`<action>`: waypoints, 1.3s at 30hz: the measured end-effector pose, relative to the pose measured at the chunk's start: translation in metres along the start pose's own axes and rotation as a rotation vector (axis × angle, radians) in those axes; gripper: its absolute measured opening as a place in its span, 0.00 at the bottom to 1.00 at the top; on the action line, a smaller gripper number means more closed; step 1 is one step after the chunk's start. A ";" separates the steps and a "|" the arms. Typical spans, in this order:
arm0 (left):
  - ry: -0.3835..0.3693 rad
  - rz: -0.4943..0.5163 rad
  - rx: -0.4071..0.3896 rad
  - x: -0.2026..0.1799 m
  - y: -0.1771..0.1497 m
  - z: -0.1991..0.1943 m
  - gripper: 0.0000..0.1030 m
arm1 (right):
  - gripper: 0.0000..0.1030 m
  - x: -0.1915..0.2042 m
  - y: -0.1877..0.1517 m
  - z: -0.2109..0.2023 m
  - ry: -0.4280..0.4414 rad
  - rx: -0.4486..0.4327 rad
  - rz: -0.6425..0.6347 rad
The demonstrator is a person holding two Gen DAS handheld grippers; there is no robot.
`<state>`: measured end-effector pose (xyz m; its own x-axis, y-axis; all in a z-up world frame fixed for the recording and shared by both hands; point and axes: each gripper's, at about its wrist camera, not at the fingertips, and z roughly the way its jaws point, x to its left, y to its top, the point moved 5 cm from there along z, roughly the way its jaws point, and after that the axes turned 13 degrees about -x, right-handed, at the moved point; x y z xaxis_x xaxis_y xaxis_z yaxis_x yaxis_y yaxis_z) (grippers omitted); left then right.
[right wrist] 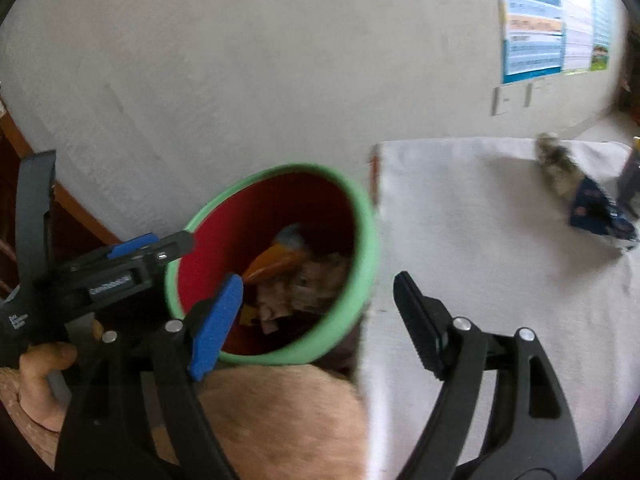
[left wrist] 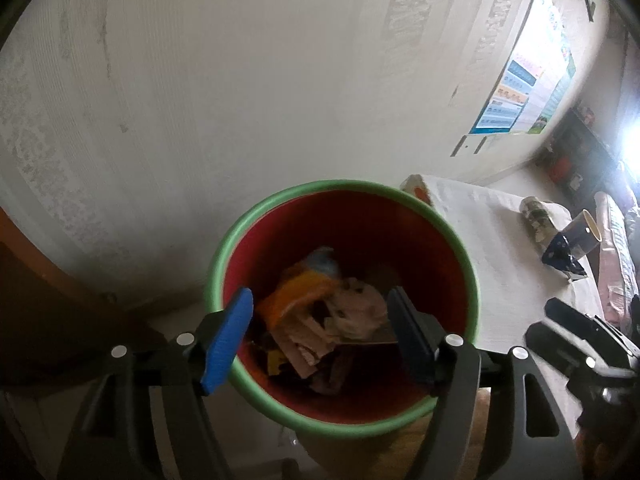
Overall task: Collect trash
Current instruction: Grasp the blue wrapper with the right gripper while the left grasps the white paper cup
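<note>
Both grippers, left gripper (left wrist: 320, 338) and right gripper (right wrist: 318, 320), hang with fingers spread and empty over the trash-filled red bin (left wrist: 400, 236) beside a white-covered table (right wrist: 480, 240)

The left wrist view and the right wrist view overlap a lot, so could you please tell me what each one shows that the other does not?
Only the left wrist view shows a blue-and-yellow paper cup lying on the cloth.

Only the right wrist view shows the person's hand gripping the left hand-held gripper from the side.

Both show the red bin with a green rim holding trash, the white cloth, a blue wrapper, a wall poster, and empty open jaws.
</note>
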<state>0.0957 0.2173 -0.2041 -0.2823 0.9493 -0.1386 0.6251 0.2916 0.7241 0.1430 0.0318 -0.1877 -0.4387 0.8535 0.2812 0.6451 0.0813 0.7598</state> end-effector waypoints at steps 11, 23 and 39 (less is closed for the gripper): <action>-0.063 0.026 0.021 -0.035 -0.010 0.010 0.67 | 0.79 -0.185 0.033 -0.057 -0.369 -0.070 0.065; -0.028 0.047 0.045 -0.039 -0.012 0.016 0.67 | 0.79 -0.259 0.052 0.037 -0.441 0.227 -0.171; -0.290 0.121 0.027 -0.209 0.028 0.051 0.67 | 0.21 -0.214 -0.065 -0.114 -0.336 -0.012 0.250</action>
<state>0.2094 0.0335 -0.1891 0.0122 0.9702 -0.2420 0.6614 0.1737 0.7297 0.1241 -0.2151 -0.2303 -0.0402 0.9667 0.2526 0.6978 -0.1538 0.6996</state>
